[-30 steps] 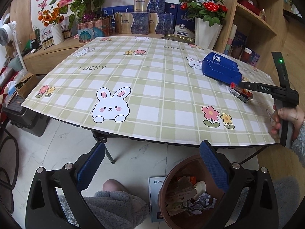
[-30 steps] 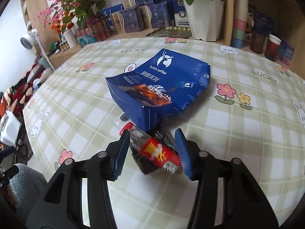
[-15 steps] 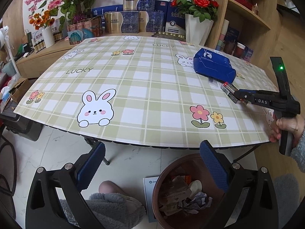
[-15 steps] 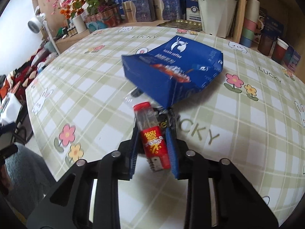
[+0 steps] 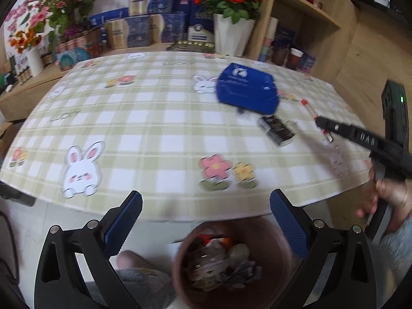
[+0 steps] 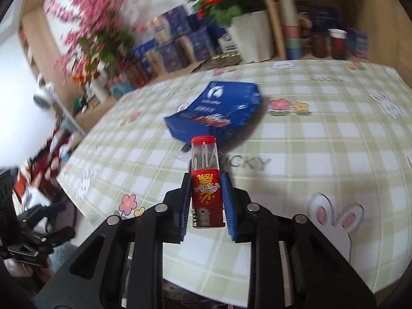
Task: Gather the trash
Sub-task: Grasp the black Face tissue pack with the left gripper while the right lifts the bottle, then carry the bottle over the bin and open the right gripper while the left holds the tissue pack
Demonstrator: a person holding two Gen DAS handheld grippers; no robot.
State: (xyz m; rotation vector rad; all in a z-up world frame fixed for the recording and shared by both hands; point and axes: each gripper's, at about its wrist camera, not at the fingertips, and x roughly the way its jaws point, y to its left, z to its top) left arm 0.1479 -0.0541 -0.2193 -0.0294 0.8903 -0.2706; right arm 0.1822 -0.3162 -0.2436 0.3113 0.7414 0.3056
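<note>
Blurred bin contents (image 5: 221,260) (unidentifiable), lighter (image 6: 206,180) label unreadable, shelf flowers (image 6: 95,25) smeared

On table (image 5: 154,139): 1 blue coffee bag (image 5: 247,90), 1 black wrapper (image 5: 276,130). 1 lighter (image 6: 206,180), held off the table. 1 brown bin (image 5: 231,260) w/ trash, on floor. 2 grippers: left (image 5: 206,229), right (image 6: 206,206).

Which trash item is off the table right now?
The lighter, shut in the right tongs and lifted. The blue bag and black wrapper lie on the table.
</note>
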